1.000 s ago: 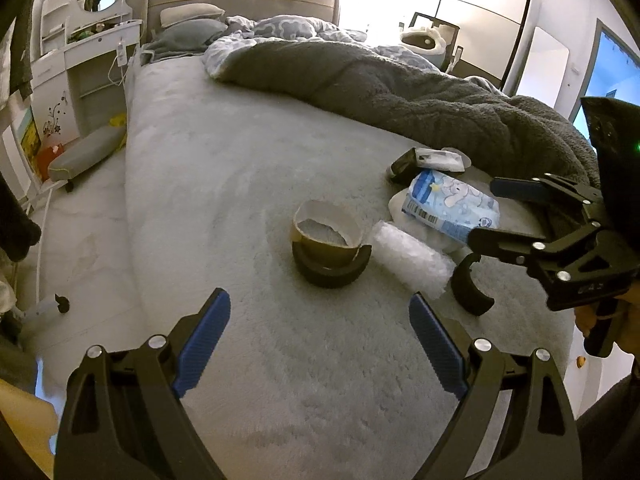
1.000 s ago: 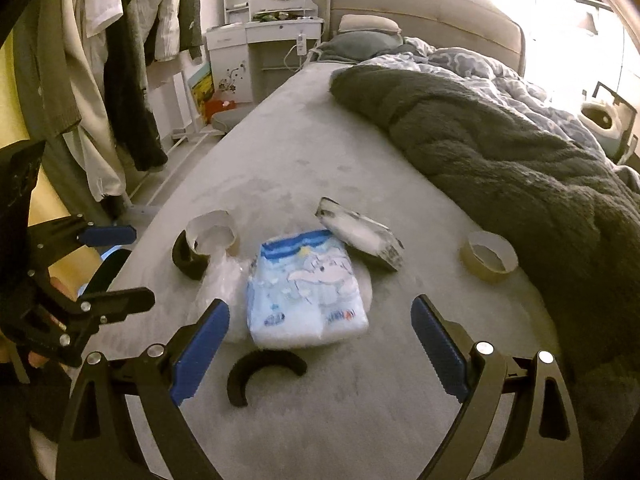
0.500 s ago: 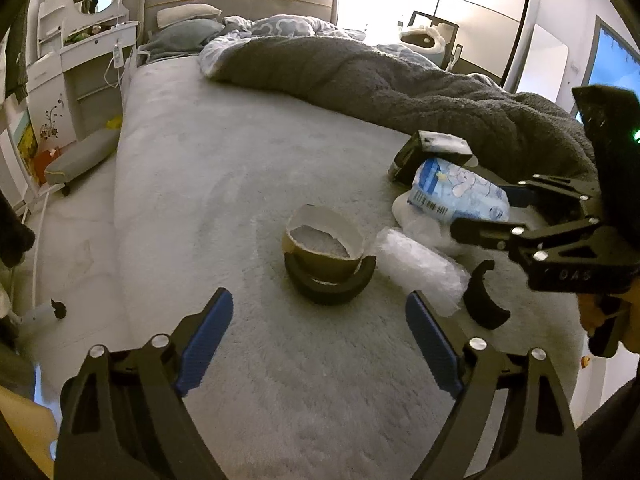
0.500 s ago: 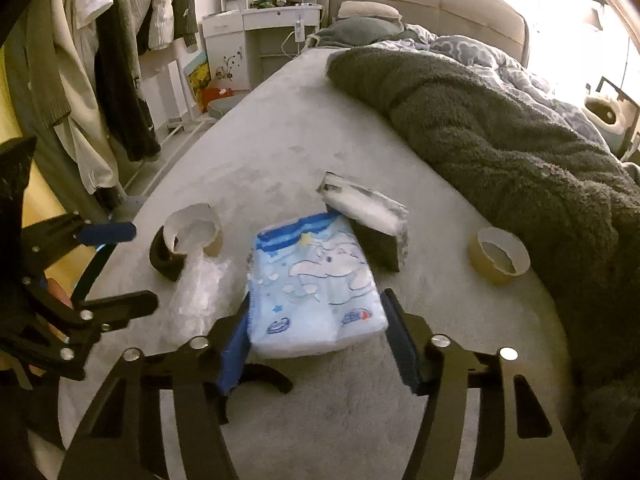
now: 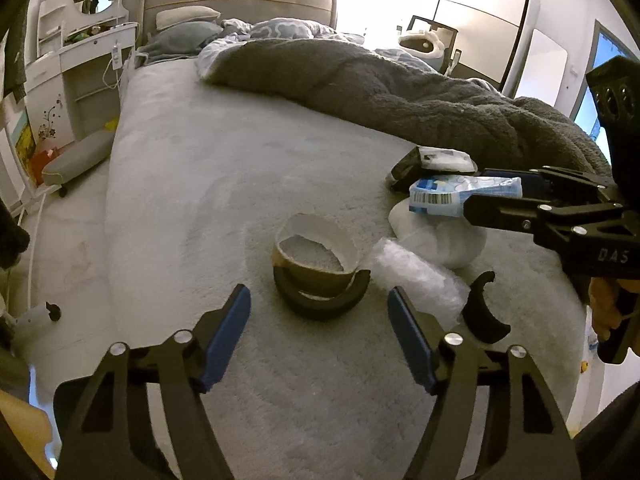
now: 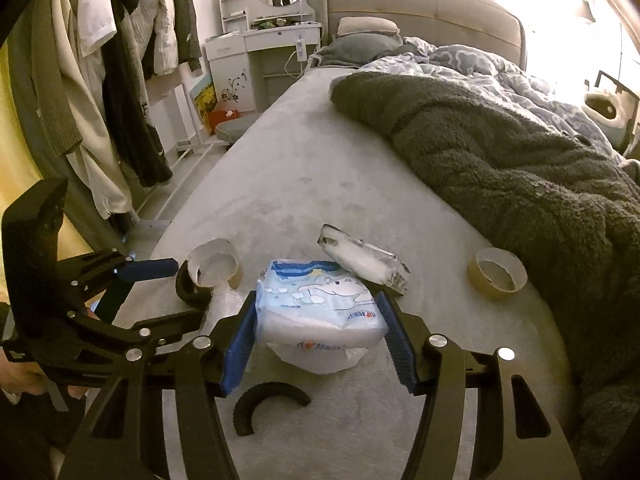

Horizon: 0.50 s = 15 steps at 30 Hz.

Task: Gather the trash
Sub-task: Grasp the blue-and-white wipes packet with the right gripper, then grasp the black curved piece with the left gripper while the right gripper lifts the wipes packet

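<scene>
My right gripper (image 6: 320, 336) is shut on a blue and white tissue pack (image 6: 320, 308) and holds it just above the grey bed; the pack also shows in the left wrist view (image 5: 452, 196). Under it lies a white wad (image 6: 320, 356). My left gripper (image 5: 320, 332) is open and empty, a little short of a torn cardboard tape core (image 5: 316, 256) resting in a black curved piece (image 5: 320, 300). Clear bubble wrap (image 5: 416, 276), another black curved piece (image 5: 482, 312) and a black and white packet (image 5: 436, 160) lie nearby.
A tape roll (image 6: 496, 276) lies on the bed near the dark fleece blanket (image 6: 500, 152). The bed's left edge drops to the floor, with a dresser (image 6: 260, 60) and hanging clothes (image 6: 120, 80) beyond.
My right gripper moved forward, closed on the tissue pack and lifted it slightly. My left gripper came closer to the tape core and narrowed a little.
</scene>
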Motion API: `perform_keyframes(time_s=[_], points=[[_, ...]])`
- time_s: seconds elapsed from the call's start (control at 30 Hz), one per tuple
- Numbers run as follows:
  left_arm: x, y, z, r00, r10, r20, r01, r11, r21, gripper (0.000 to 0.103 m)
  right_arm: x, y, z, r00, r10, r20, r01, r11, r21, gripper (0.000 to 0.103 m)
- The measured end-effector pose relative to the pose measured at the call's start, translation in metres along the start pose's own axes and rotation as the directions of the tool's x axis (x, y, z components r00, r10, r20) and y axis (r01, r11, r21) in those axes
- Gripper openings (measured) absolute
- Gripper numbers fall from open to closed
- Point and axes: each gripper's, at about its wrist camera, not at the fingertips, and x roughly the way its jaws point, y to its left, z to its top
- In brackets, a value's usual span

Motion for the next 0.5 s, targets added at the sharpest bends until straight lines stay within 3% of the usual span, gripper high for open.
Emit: perform_keyframes(time_s=[0.17,0.4,0.5], points=[[0.0042,0.0004,0.0008,1.0,0.0,-0.007,0.0,1.0,-0.003,0.066,0.0005,0.0005,0.0008,1.0,0.01,0.002,-0.01,1.0,0.004,0.06],[0.0069,0.0,0.0016,1.0,-0.012,-0.009,0.012,1.0,-0.006,0.052,0.0023,0.0055,0.0014,1.0,0.01,-0.003,-0.01,1.0,-0.005,0.059],[0.0059,-0.0004,0.0027,1.0,-0.017,-0.006,0.017,1.0,-0.002,0.051,0.003,0.0058,0.0012,1.0,0.004,-0.007,-0.004,1.0,-0.005,0.058]])
